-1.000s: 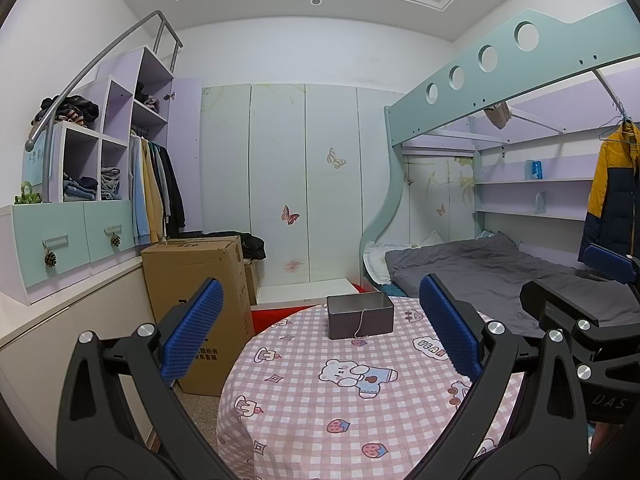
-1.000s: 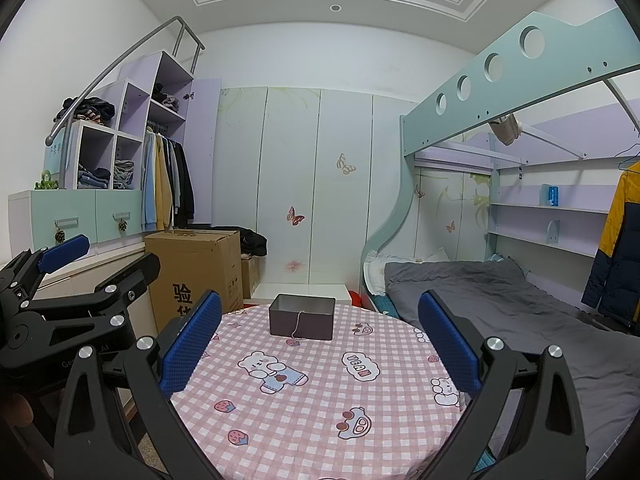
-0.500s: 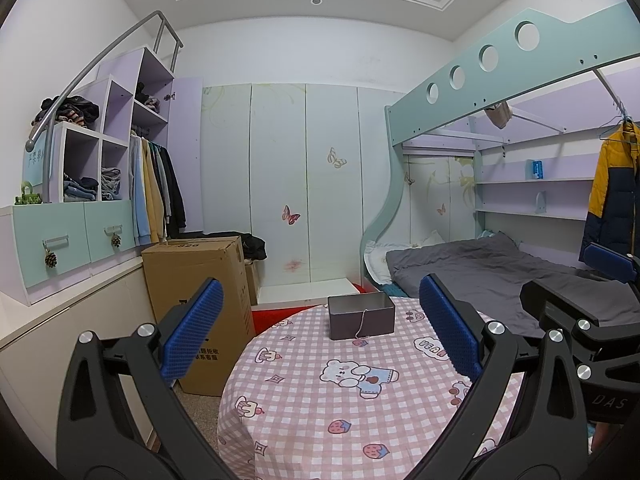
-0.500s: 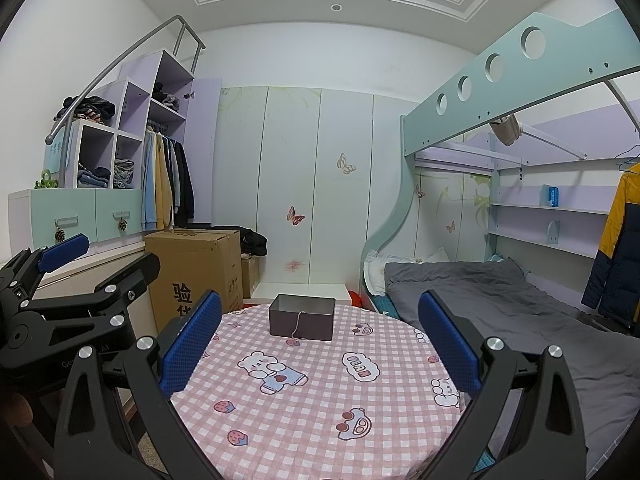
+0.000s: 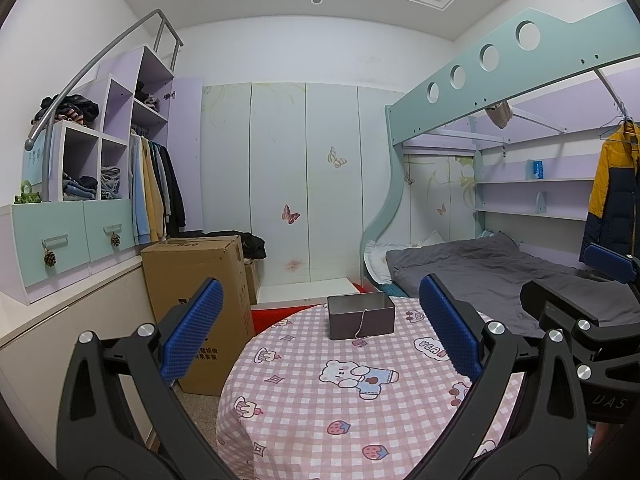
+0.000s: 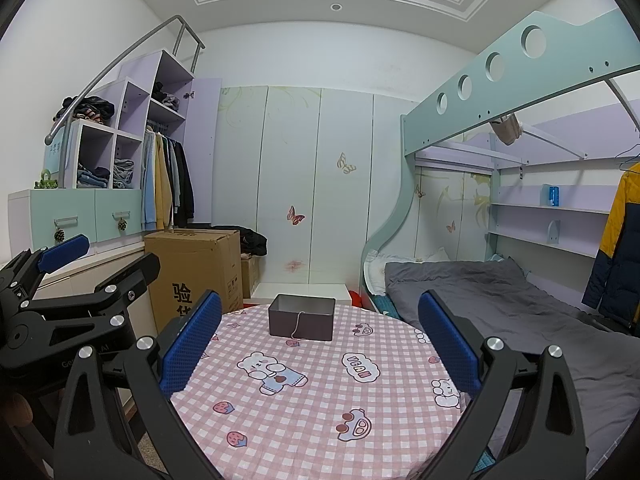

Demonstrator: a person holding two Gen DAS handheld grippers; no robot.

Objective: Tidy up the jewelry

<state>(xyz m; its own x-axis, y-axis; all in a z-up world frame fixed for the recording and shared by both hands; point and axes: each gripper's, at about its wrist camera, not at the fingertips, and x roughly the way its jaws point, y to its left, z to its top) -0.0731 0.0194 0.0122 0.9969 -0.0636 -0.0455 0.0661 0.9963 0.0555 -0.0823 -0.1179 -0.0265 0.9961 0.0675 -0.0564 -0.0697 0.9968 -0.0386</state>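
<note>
A small grey open box (image 5: pixel 361 317) (image 6: pixel 301 318) stands at the far side of a round table with a pink checked cloth (image 5: pixel 320 408) (image 6: pixel 320 392). A thin silver chain (image 5: pixel 362 325) (image 6: pixel 297 327) hangs over the box's front wall, its end on the cloth. My left gripper (image 5: pixel 320 332) is open and empty, held above the near side of the table. My right gripper (image 6: pixel 320 332) is open and empty too, to the right of the left one. Each gripper shows at the edge of the other's view.
A cardboard box (image 5: pixel 200 300) stands on the floor left of the table. A cabinet with drawers and shelves (image 5: pixel 72 232) runs along the left wall. A bunk bed with a grey blanket (image 5: pixel 480 268) is on the right. Wardrobe doors (image 5: pixel 304 184) stand behind.
</note>
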